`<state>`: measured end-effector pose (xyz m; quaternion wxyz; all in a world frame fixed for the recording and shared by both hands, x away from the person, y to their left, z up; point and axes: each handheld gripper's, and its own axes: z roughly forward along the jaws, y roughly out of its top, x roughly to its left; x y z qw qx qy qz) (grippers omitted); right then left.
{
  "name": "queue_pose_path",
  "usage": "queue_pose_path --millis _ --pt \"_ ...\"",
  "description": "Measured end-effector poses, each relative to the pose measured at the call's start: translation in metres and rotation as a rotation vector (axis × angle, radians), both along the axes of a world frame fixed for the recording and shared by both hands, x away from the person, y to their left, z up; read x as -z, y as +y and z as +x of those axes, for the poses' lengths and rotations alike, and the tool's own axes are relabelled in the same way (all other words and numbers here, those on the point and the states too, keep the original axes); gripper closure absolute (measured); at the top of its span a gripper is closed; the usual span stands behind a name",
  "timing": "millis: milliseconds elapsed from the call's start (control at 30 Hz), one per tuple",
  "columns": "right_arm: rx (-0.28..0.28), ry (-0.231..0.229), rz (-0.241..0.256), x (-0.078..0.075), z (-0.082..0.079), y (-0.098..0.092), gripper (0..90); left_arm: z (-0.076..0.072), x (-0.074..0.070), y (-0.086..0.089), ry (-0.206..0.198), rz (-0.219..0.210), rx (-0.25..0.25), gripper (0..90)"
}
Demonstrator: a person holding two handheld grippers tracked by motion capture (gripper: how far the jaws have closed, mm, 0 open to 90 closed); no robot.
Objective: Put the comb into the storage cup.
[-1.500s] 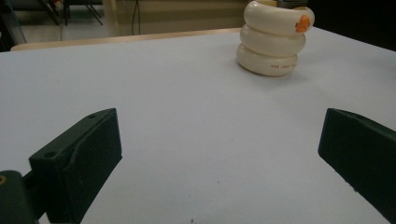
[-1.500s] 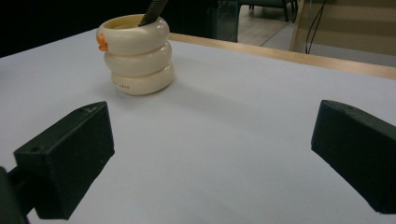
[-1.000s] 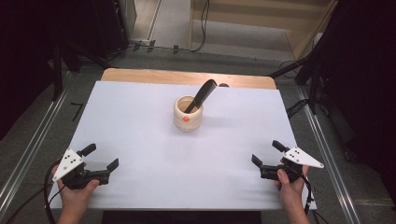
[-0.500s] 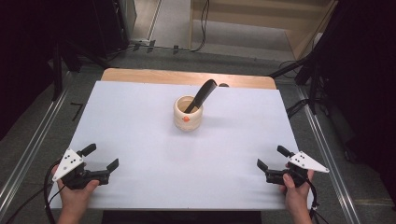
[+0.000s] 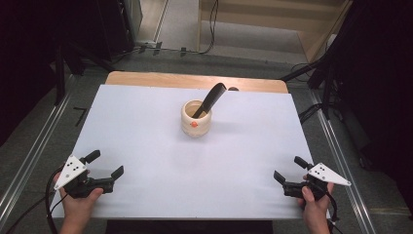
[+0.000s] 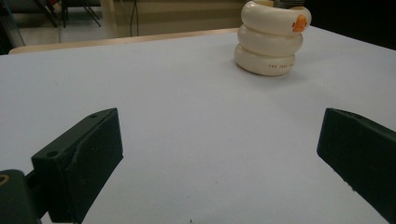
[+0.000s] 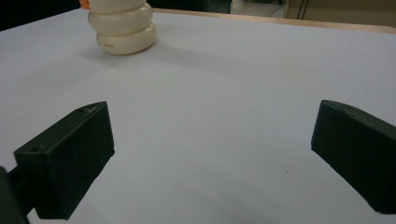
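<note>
**Both tongs spread wide, cup far ahead**

Nearest to me, my left gripper [image 5: 104, 164] sits at the near left of the table, its blocky matte black jaws spread wide with nothing between them. My right gripper [image 5: 287, 169] sits at the near right, jaws spread just as wide and empty. Each carries a flat grey three-cornered plate on top.

Between and beyond them runs the smooth white sheet [image 5: 146, 131] covering the table. Well ahead, toward the far middle, stands the cream cup [image 5: 196, 118], glossy and built of stacked rounded rings, with a small orange mark on its side. A curved black tool [image 5: 210, 98] leans out of it toward the far right.

Past the sheet I see a strip of bare wood tabletop [image 5: 195, 81], then grey floor with cables.
</note>
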<state>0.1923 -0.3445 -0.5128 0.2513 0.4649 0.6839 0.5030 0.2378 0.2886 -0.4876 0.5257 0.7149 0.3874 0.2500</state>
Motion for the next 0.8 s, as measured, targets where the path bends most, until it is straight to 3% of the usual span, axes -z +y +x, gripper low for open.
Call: queue_pose_path --millis 667,800 --pt "0.006 0.009 -0.005 0.004 -0.007 -0.014 0.0 0.000 -0.001 0.003 -0.016 -0.020 0.008 0.0" --pt "0.008 0.006 0.021 0.005 -0.008 -0.016 0.0 0.002 0.000 0.002 -0.015 -0.008 0.013 0.0"
